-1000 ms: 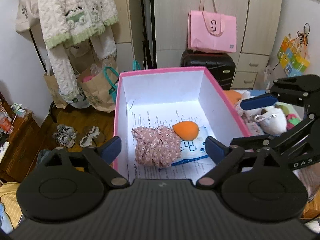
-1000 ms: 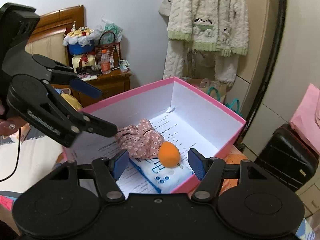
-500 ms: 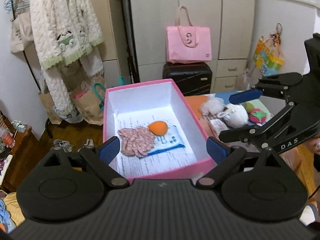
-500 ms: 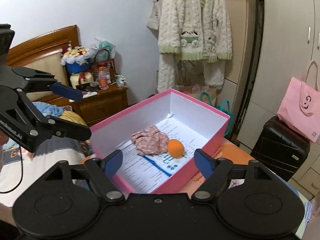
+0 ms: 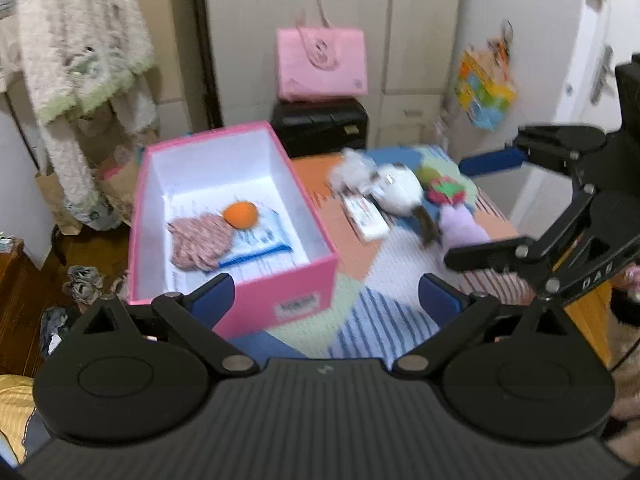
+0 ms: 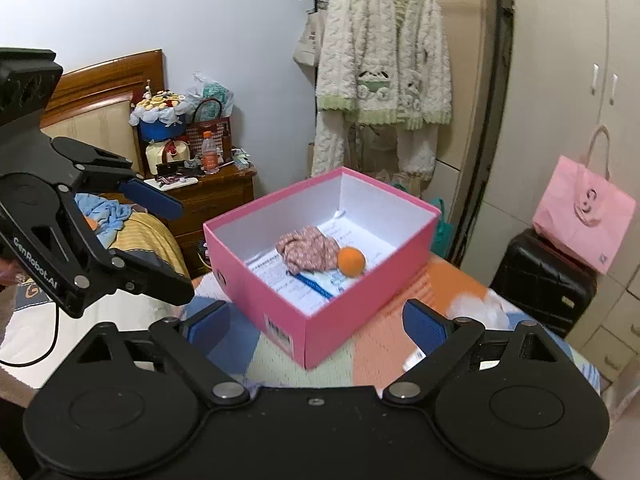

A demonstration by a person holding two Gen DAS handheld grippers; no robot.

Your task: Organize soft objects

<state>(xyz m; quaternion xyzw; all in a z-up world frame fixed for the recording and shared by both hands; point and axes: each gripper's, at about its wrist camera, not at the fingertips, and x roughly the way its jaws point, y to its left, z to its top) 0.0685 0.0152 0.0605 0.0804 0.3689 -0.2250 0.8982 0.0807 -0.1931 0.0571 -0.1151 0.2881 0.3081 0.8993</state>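
A pink box (image 5: 304, 292) (image 6: 344, 320) stands on a patchwork mat. Inside lie a floral fabric scrunchie (image 5: 200, 240) (image 6: 308, 248), an orange sponge ball (image 5: 239, 215) (image 6: 351, 262) and a white-blue packet (image 5: 260, 240). To the box's right lie a white plush toy (image 5: 400, 192), a white fluffy piece (image 5: 352, 168), a red-green ball (image 5: 446, 191), a lilac soft item (image 5: 464, 228) and a white pack (image 5: 366, 216). My left gripper (image 5: 326, 294) is open and empty, pulled back before the box. My right gripper (image 6: 316, 322) is open and empty, near the box's front corner.
A black suitcase (image 5: 320, 128) with a pink bag (image 5: 322, 62) stands behind the table. A fluffy robe (image 6: 384, 72) hangs by the wardrobe. A wooden nightstand (image 6: 216, 196) and a bed (image 6: 132, 240) are at the left. Shoes (image 5: 82, 280) lie on the floor.
Both grippers have drawn back and up from over the box, still open. The left view has swung right, bringing the soft toys on the mat into sight.
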